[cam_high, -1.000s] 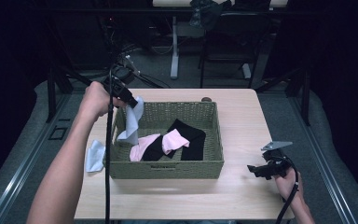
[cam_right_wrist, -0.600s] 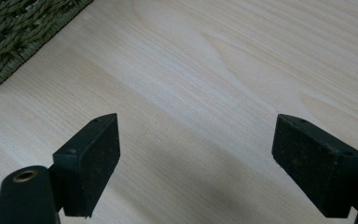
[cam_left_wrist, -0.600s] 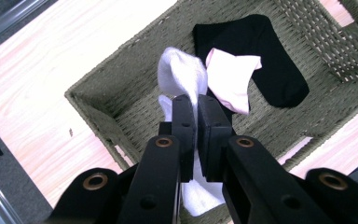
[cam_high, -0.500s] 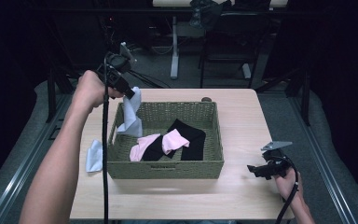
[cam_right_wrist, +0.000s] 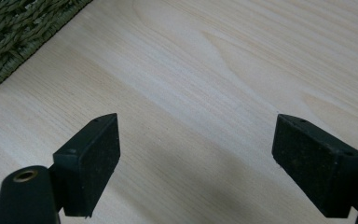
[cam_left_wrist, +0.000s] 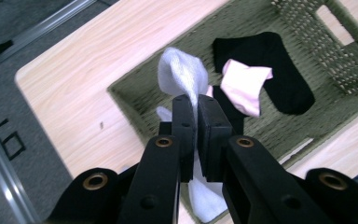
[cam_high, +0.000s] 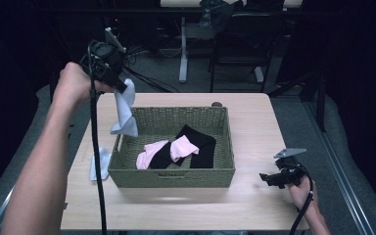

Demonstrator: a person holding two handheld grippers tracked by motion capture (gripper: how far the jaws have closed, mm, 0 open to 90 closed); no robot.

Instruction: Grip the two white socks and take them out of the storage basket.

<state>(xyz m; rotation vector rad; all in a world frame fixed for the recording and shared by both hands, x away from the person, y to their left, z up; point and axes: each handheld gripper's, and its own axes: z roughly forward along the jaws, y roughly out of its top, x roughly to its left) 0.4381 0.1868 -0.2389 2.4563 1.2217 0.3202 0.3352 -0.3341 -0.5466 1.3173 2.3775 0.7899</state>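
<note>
- Pale blue cloth hangs from the left gripper [cam_high: 121,87], whose jaws are pinched tight on the top of a light blue sock [cam_high: 124,111]; held by one end, the sock dangles free beneath the jaws, its toe over the near-left corner of the woven basket [cam_high: 172,176].
- Below and to the left of that gripper, a second light blue sock [cam_high: 100,163] lies flat on the wooden table [cam_high: 254,127] just outside the basket wall; judging by the matching colour, the lifted one may be meant to join it.
- Beneath and ahead of the left gripper, inside the basket, pink socks [cam_left_wrist: 245,86] lie across black socks [cam_left_wrist: 279,70], not yet sorted.
- Far right, the right gripper [cam_high: 273,179] hovers low over bare table, jaws spread wide with nothing between them, apparently parked clear of the basket.
</note>
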